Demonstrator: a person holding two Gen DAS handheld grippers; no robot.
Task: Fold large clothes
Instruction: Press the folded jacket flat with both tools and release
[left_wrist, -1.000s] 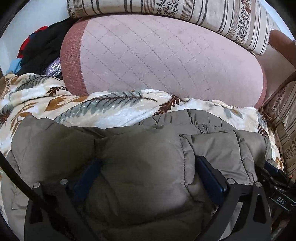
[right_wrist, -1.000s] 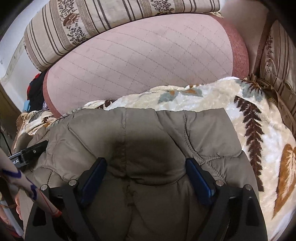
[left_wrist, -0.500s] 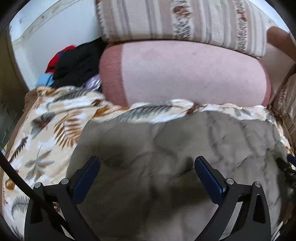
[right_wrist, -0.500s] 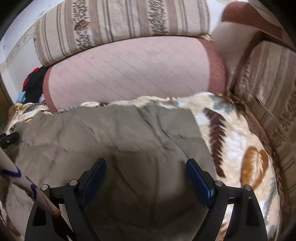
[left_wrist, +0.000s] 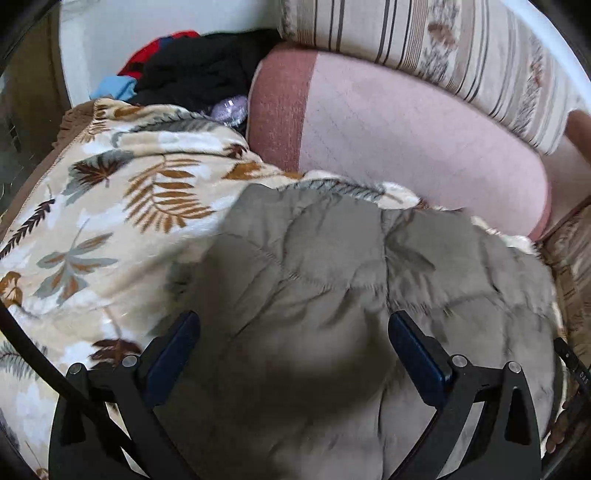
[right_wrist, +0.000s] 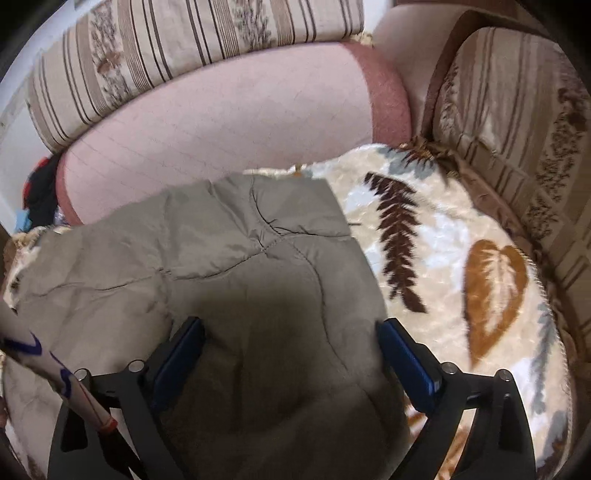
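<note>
An olive-grey quilted jacket (left_wrist: 332, 258) lies folded on a leaf-patterned blanket (left_wrist: 110, 206) that covers the sofa seat. My left gripper (left_wrist: 294, 321) hovers over the jacket's near left part, open, with nothing pinched between its blue pads. In the right wrist view the jacket (right_wrist: 221, 240) fills the left and middle, and its right edge runs along the blanket (right_wrist: 443, 240). My right gripper (right_wrist: 291, 325) hangs above that edge. Its jaws are opening wide, and the fabric lies below them, not gripped.
A pink quilted cushion (left_wrist: 406, 147) and a striped cushion (left_wrist: 443, 48) stand behind the jacket. A pile of black, red and blue clothes (left_wrist: 199, 66) sits at the far left. Another striped cushion (right_wrist: 517, 129) bounds the right side. A white strip with blue marks (right_wrist: 37, 354) crosses the lower left.
Both grippers have lifted back off the jacket, the left sliding leftward and the right rightward. More blanket shows on each side, and the jacket lies flatter.
</note>
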